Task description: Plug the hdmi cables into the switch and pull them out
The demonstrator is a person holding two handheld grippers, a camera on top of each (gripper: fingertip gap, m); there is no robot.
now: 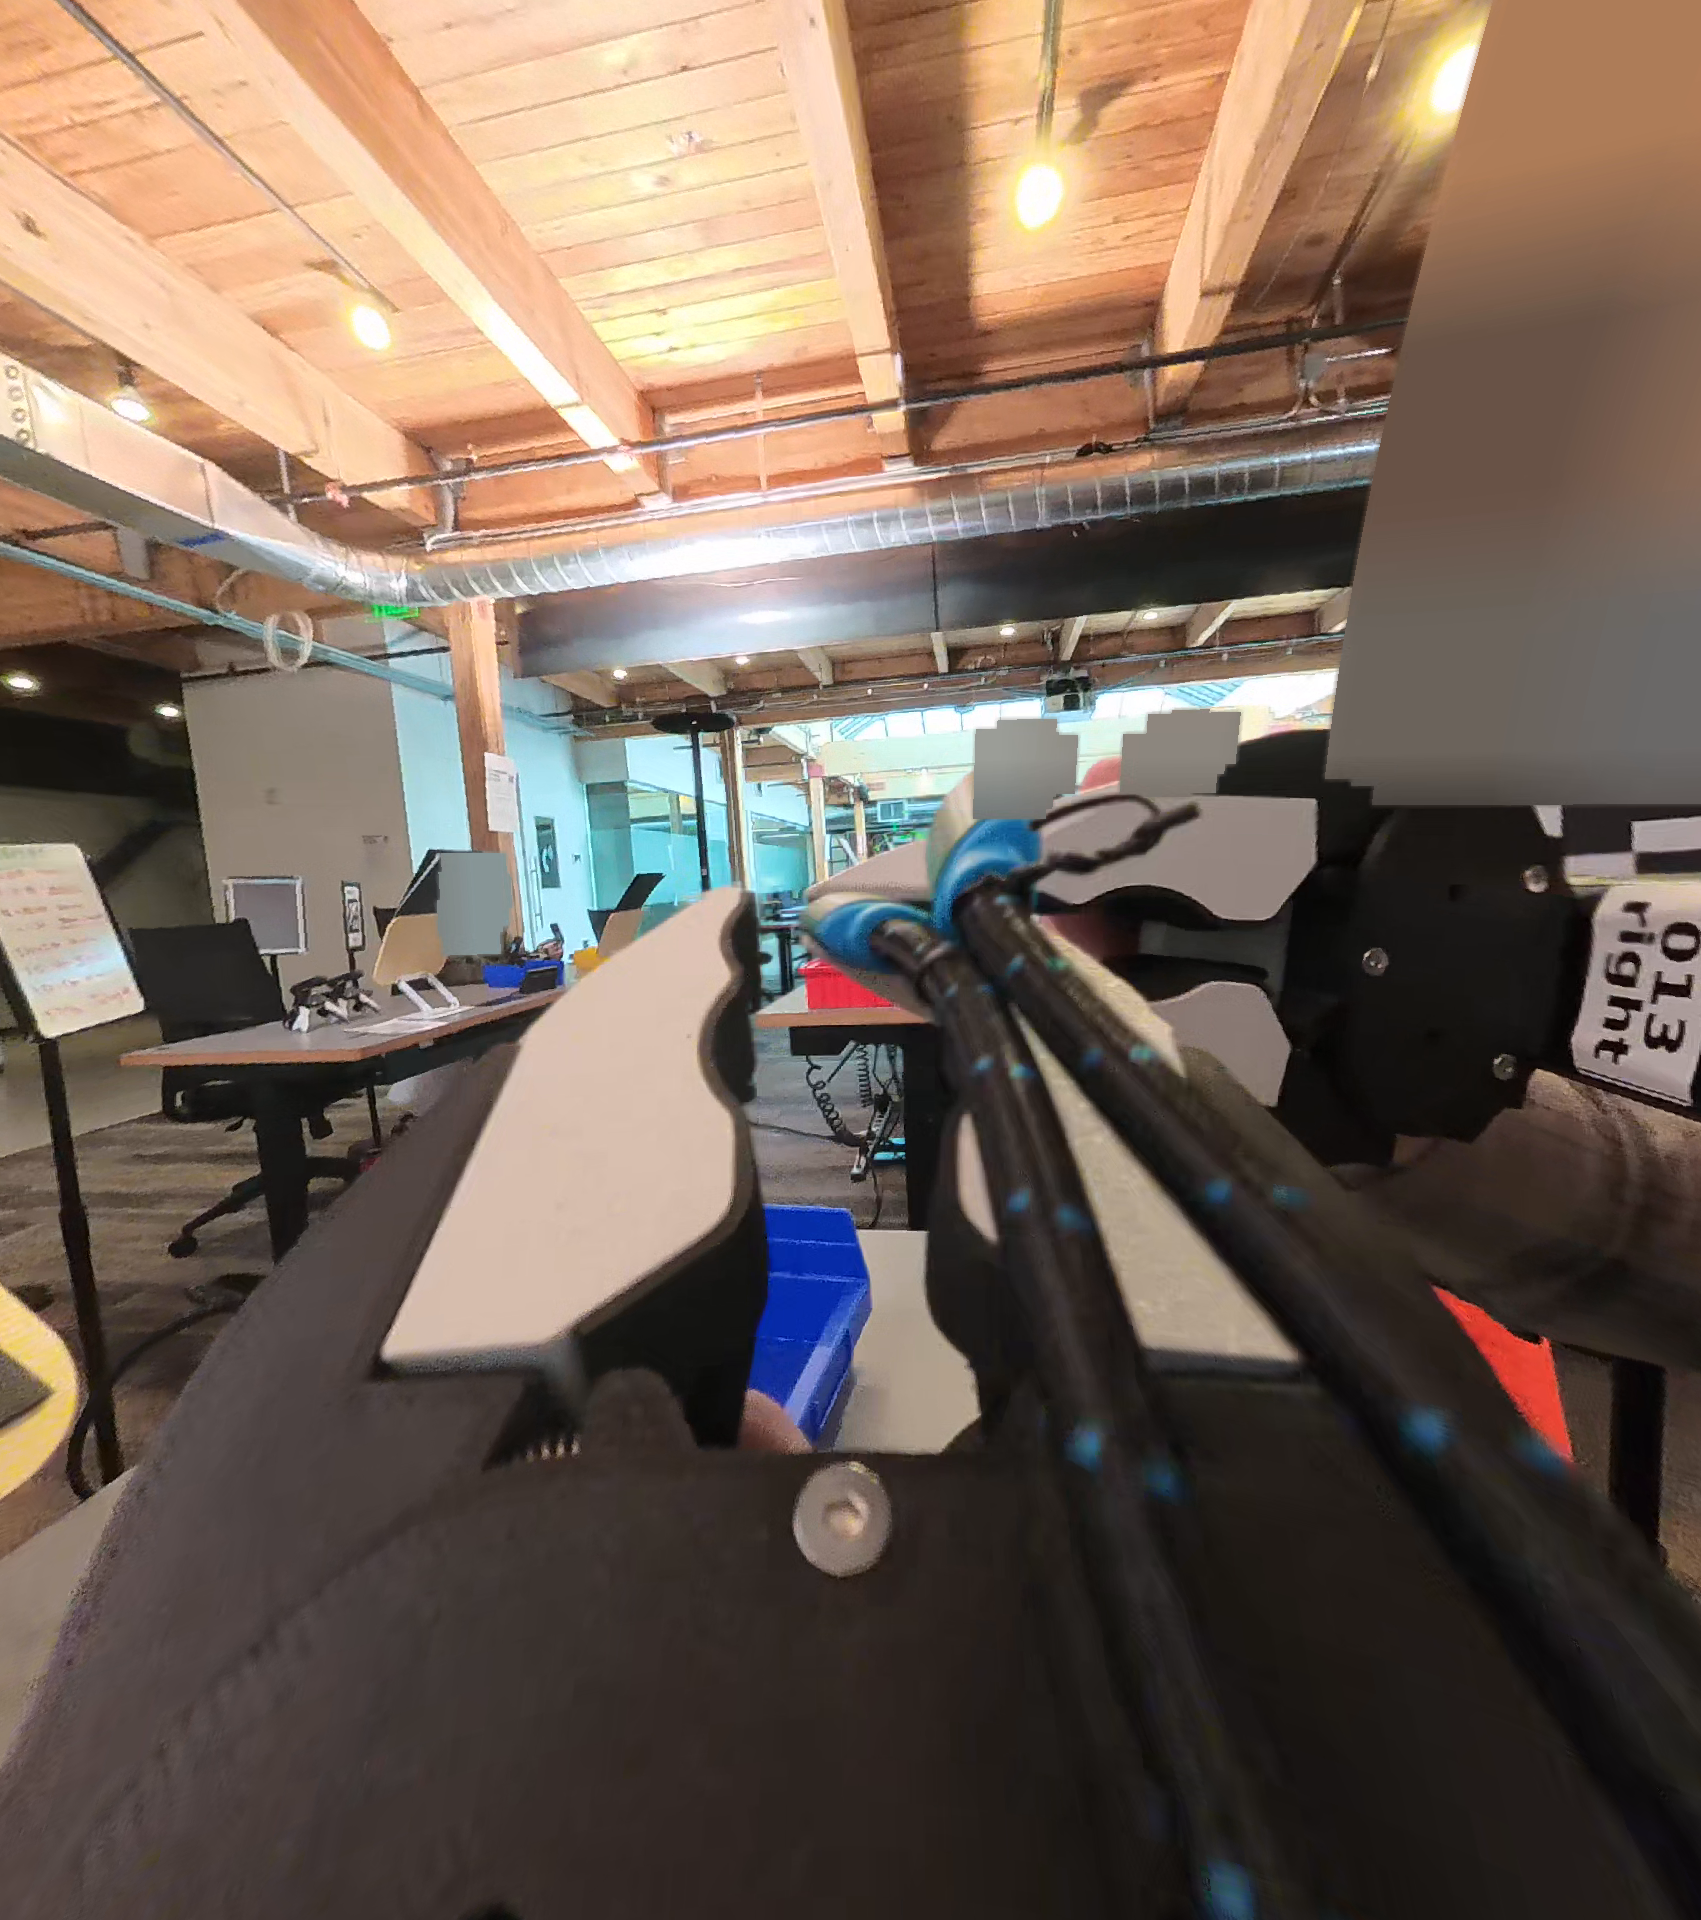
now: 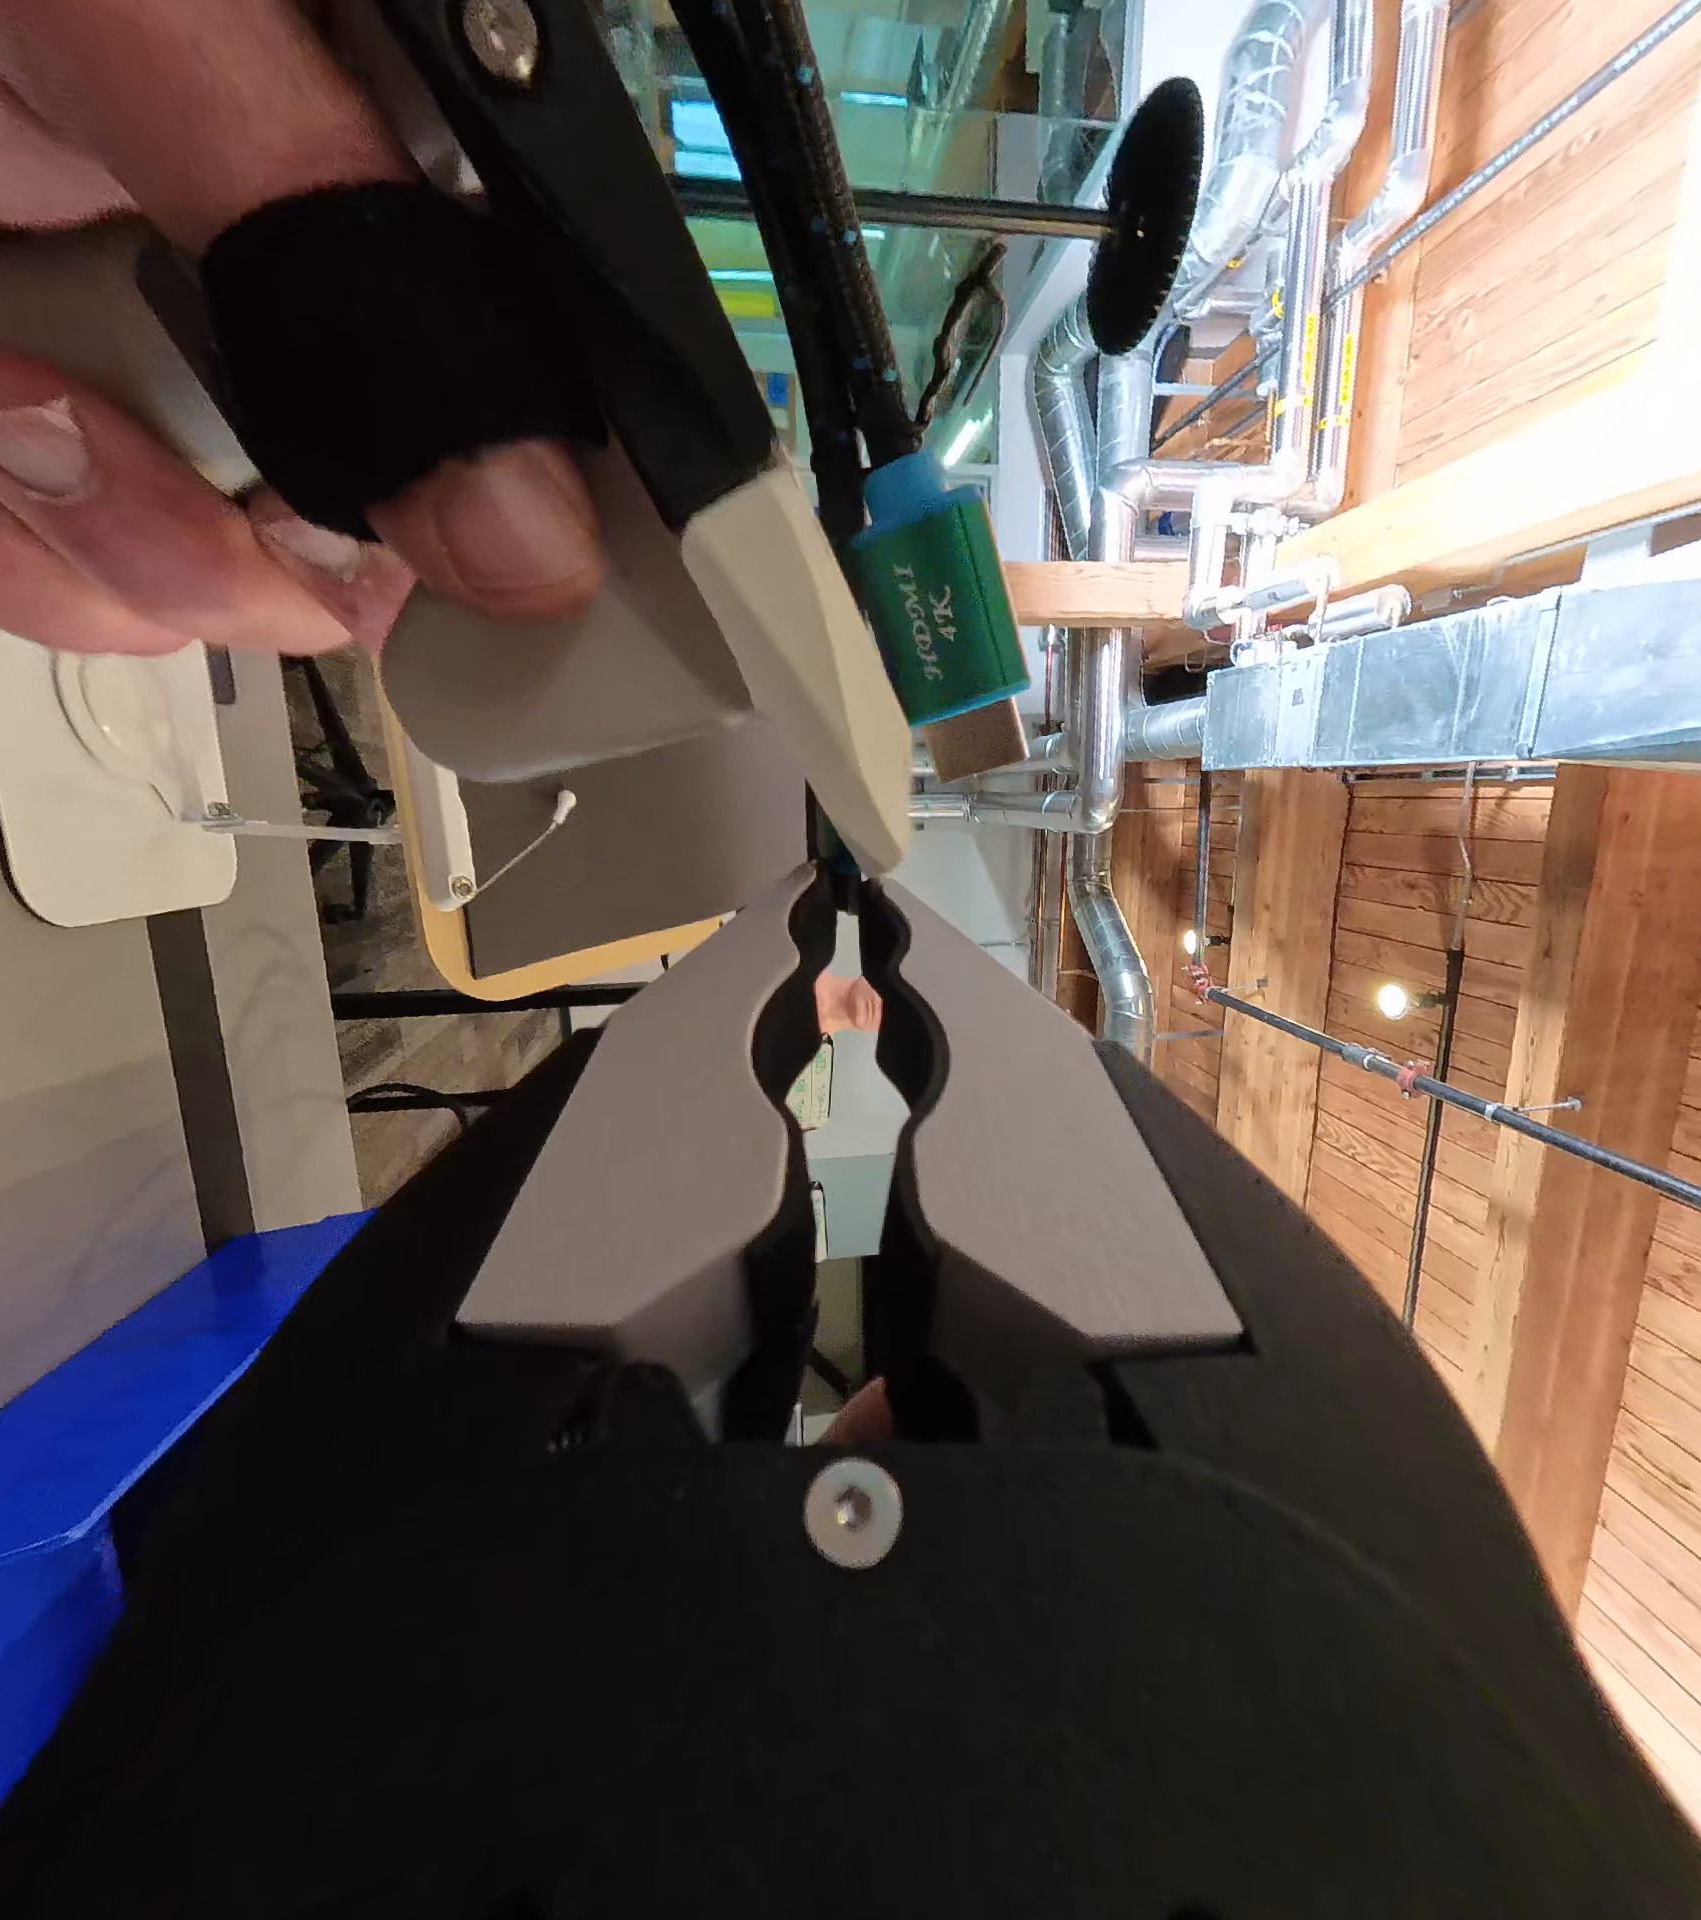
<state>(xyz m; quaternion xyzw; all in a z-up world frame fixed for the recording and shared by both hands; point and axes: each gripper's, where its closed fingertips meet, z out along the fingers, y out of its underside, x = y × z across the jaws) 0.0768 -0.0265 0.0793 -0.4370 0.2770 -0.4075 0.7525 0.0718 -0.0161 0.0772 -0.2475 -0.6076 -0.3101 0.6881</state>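
- Grey-padded, black-bodied, your left gripper (image 1: 851, 1049) stands with its jaws spread apart; two black braided HDMI cables with blue flecks (image 1: 1064, 1122) run along its right finger.
- Your right gripper (image 2: 848, 899) has its jaws pinched together on a cable just behind the blue strain reliefs (image 1: 981, 857).
- One green-and-blue HDMI plug with a gold tip (image 2: 950, 613) hangs free beside the left gripper's finger.
- Below lies a blue plastic bin (image 1: 810, 1320).

The two HDMI cables (image 1: 1064, 1101) run side by side over the left gripper (image 1: 856, 997), along its right finger. The right gripper (image 1: 1152, 951) lies beyond the cable plugs. A bin (image 1: 810, 1320) sits on the desk (image 1: 893, 1340) below the left gripper.
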